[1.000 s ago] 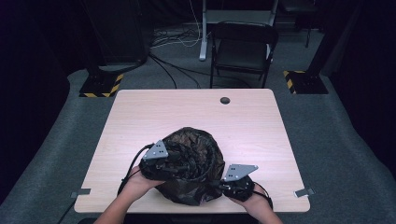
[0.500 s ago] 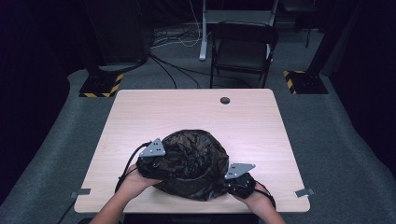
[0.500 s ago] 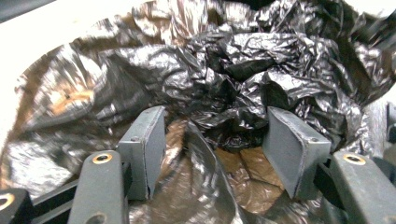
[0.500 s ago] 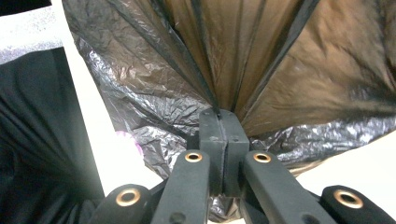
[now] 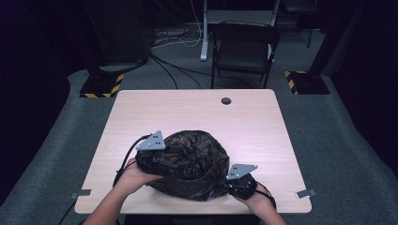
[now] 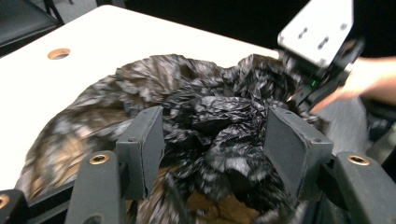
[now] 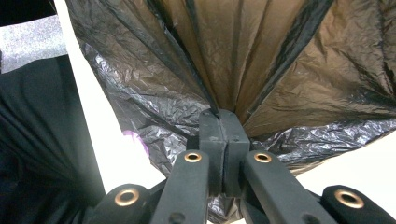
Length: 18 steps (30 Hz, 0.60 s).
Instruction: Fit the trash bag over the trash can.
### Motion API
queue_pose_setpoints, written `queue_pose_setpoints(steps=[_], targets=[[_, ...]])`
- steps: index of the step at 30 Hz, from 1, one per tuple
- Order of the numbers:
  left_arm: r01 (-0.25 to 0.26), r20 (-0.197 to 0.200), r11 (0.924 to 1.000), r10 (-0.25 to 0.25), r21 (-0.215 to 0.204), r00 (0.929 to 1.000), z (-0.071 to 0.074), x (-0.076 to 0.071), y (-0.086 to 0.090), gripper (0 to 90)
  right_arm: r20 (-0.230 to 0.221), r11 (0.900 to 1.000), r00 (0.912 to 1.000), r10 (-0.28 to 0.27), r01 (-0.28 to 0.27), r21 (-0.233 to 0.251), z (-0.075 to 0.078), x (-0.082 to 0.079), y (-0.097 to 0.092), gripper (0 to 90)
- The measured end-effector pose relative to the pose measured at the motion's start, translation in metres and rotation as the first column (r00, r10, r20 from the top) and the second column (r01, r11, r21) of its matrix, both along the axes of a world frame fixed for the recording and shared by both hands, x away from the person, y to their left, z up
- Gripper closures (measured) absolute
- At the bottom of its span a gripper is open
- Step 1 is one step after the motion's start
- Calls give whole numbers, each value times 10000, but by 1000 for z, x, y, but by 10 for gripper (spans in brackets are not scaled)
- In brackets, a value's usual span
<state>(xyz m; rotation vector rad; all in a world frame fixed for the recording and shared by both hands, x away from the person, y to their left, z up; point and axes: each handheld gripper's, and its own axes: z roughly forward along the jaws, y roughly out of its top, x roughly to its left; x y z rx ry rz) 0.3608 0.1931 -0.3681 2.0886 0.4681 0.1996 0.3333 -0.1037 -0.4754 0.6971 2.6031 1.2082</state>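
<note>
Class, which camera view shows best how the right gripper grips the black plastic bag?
The right gripper view: the right gripper has its jaws shut on a pleated fold of the black plastic bag. The high view shows it at the bag's near edge; the left gripper view shows its plate.

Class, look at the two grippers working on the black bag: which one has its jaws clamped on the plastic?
The right gripper: its jaws are pressed together, pinching a gathered fold of the black bag. The left gripper has just been opening; its jaws stand apart over the crumpled plastic.
</note>
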Motion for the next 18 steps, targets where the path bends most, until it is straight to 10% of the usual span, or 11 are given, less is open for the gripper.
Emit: queue_pose_setpoints(steps=[18], targets=[[38, -1092, 9945, 77, 1043, 9940, -26, 25, -20, 357, -93, 9998, 9999, -61, 63, 174, -2, 2, -5, 900]])
